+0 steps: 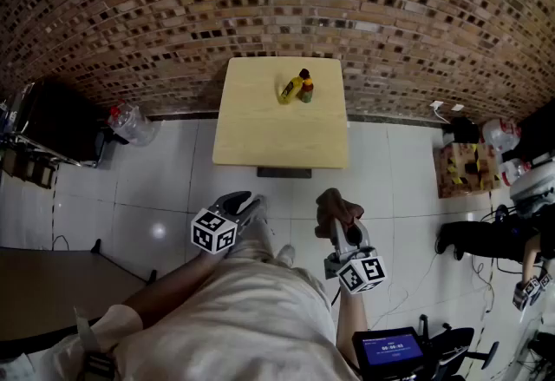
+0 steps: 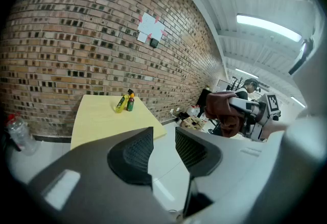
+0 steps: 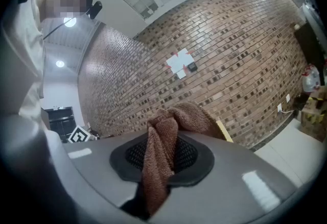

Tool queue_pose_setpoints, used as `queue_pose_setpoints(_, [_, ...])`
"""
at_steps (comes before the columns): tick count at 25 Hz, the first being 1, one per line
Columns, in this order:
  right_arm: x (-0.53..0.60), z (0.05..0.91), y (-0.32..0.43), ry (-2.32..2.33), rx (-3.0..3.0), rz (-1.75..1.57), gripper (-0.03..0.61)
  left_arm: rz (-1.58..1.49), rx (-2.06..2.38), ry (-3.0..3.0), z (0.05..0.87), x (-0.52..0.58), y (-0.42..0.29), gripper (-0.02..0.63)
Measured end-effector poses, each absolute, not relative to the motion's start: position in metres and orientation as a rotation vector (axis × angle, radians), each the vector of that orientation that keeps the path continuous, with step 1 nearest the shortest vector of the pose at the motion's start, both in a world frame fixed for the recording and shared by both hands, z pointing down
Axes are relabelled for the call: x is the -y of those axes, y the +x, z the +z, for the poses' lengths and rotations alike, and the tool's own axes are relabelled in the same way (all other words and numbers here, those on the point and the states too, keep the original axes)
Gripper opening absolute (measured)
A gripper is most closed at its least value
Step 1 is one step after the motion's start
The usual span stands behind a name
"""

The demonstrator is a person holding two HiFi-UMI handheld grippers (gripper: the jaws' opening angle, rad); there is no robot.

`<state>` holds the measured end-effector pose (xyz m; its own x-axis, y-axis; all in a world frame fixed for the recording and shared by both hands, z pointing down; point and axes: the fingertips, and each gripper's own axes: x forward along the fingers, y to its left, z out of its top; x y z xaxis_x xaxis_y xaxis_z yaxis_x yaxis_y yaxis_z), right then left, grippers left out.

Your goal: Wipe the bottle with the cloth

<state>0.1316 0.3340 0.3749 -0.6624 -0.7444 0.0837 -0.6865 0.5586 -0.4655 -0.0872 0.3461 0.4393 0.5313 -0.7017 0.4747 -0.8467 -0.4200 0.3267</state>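
Note:
A dark green bottle (image 1: 306, 87) stands on the pale wooden table (image 1: 260, 132) against the brick wall, with a yellow bottle (image 1: 290, 92) leaning beside it. In the left gripper view the same green bottle (image 2: 131, 102) and yellow bottle (image 2: 121, 103) show far off on the table (image 2: 97, 121). My left gripper (image 1: 250, 199) (image 2: 164, 139) hangs over the floor, well short of the table, jaws apart with nothing between them. My right gripper (image 1: 338, 227) (image 3: 163, 154) is shut on a brown cloth (image 1: 336, 204) (image 3: 159, 167) that bunches above its jaws.
A clear plastic jug (image 1: 132, 121) sits on the floor left of the table beside a black cabinet (image 1: 61, 121). A cardboard box (image 1: 466, 167) and a seated person's legs (image 1: 481, 238) are at the right. White tiled floor lies between me and the table.

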Motion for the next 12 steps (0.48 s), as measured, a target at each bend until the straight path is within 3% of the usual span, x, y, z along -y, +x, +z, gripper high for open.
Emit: queue_pose_setpoints(12, [-0.187, 0.386, 0.085, -1.354, -2.593, -0.732, 0.064, 0.467, 1.094, 2.379, 0.441, -0.114, -0.121, 0.211])
